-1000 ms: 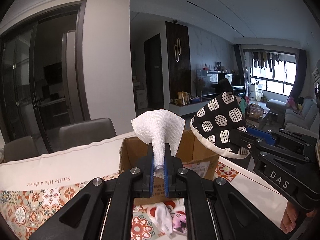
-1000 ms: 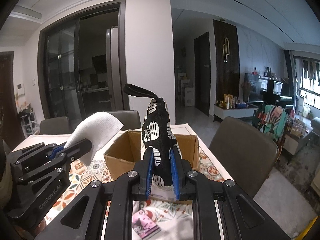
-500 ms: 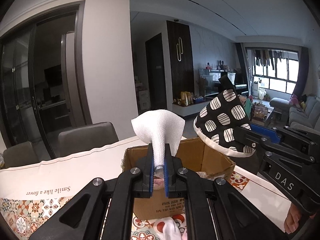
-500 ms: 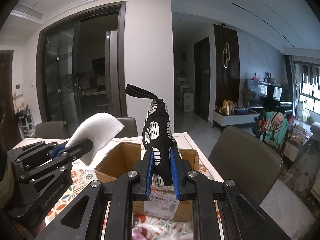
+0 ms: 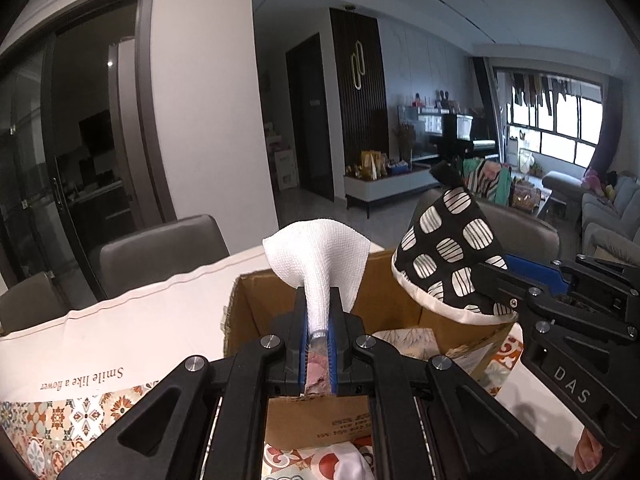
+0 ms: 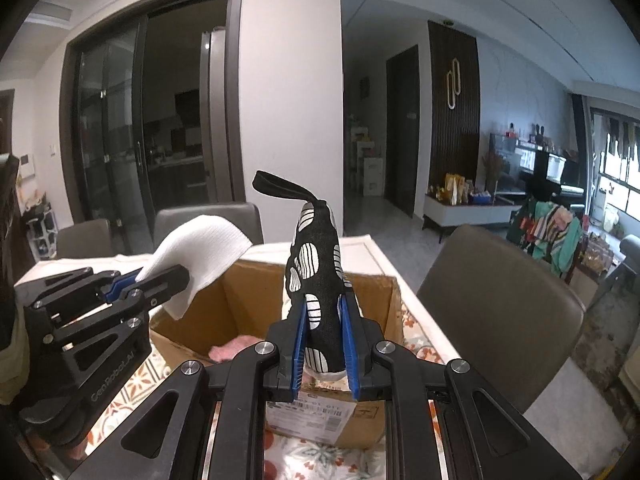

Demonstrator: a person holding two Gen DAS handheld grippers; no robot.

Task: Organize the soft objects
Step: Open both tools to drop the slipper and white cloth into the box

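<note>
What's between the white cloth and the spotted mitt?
Nothing solid: an open gap above the box, whose far wall shows behind it. Left wrist view shows cloth and mitt apart.

My table (image 5: 132, 328) wears a white cloth printed "Smile like a flower", with patterned tiles (image 5: 68, 420) at eight o'clock in my left view. An open cardboard box (image 6: 384, 300) sits on it at twelve o'clock, dead ahead, something pink (image 6: 236, 348) inside.
</note>
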